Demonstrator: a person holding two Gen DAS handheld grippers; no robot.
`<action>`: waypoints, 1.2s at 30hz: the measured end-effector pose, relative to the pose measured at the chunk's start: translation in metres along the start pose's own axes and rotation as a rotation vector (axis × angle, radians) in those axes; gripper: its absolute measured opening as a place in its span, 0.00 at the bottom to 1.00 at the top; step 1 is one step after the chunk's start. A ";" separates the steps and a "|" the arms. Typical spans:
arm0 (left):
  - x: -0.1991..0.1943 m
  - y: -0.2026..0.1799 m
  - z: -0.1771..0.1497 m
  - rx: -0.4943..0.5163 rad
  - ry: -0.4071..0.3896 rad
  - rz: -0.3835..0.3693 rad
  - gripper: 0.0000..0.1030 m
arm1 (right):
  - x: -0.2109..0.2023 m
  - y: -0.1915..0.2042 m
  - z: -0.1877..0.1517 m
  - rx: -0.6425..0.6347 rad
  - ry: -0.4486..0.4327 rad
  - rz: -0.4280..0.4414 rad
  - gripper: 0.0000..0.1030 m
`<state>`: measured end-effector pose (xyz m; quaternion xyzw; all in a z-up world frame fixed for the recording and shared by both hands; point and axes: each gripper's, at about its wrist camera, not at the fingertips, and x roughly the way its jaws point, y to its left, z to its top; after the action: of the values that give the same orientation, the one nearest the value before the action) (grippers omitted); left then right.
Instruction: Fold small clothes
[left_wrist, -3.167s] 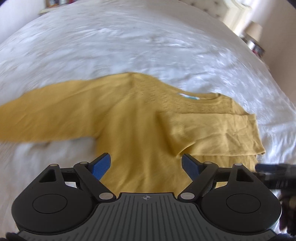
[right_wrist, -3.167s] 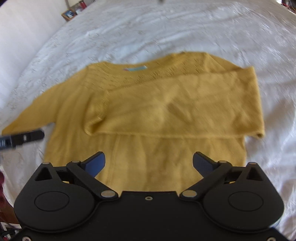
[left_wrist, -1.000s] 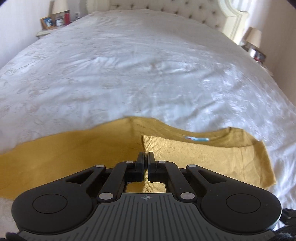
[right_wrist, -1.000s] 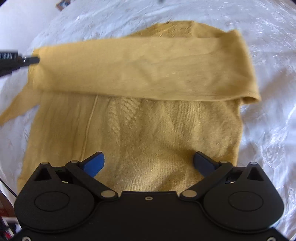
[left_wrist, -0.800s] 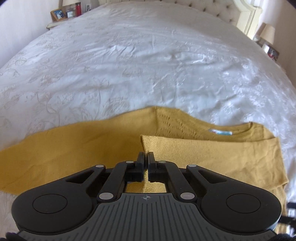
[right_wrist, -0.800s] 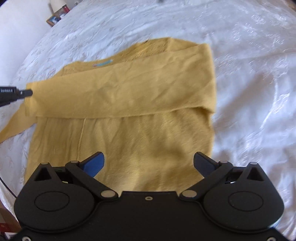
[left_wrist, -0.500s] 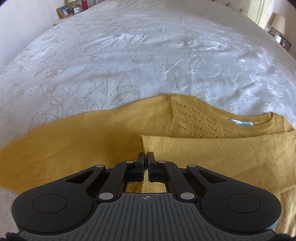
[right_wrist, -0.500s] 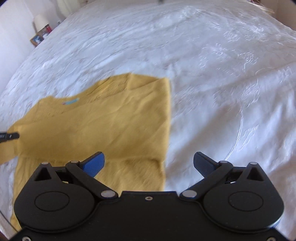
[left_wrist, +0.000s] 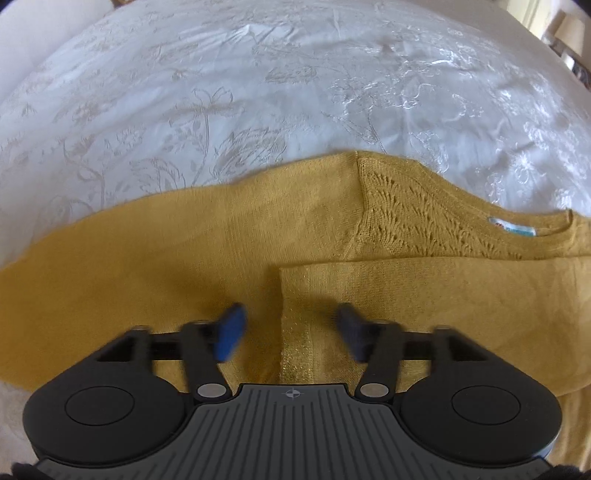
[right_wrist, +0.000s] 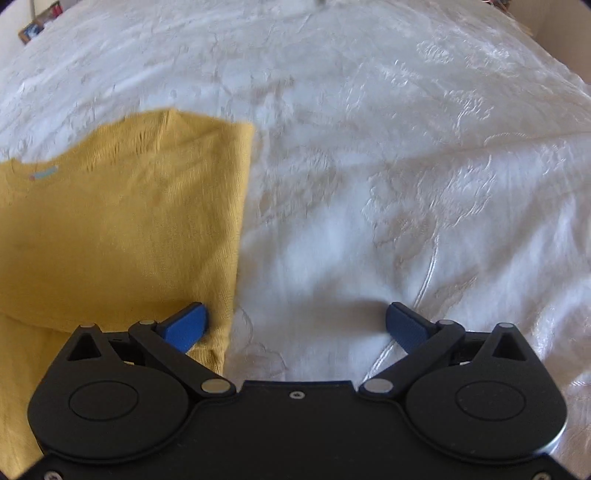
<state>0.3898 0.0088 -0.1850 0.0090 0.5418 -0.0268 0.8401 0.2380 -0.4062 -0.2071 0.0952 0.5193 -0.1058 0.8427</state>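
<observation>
**Left jaws parting over the folded sleeve, right jaws wide at the sweater's edge**

My left gripper points steeply down and its jaws are opening; the blue pads stand apart on either side of the cuff end of the folded sleeve, and neither pad presses on the cloth. That sleeve lies flat across the chest of the mustard sweater, just below the lacy knit yoke and the pale blue neck label. The other sleeve runs out unfolded to the left of my view.

My right gripper is spread wide and holds nothing. Its left pad hangs over the sweater's folded right edge; its right pad is over bare bedding. From there I see the sweater filling the left of the picture.

The garment lies on a white embroidered bedspread, which reaches out on all sides.
</observation>
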 end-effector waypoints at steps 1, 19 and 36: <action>-0.002 0.002 0.000 -0.022 0.003 -0.019 0.72 | -0.005 0.000 0.005 0.002 -0.031 0.017 0.99; -0.032 -0.008 -0.043 -0.046 0.040 -0.019 0.83 | 0.054 0.007 0.071 0.017 0.020 -0.098 0.99; -0.076 0.006 -0.119 0.084 0.059 -0.043 0.84 | -0.046 0.053 -0.071 0.051 0.130 0.085 0.99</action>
<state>0.2504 0.0225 -0.1646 0.0335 0.5646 -0.0674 0.8219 0.1721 -0.3326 -0.1949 0.1452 0.5657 -0.0769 0.8081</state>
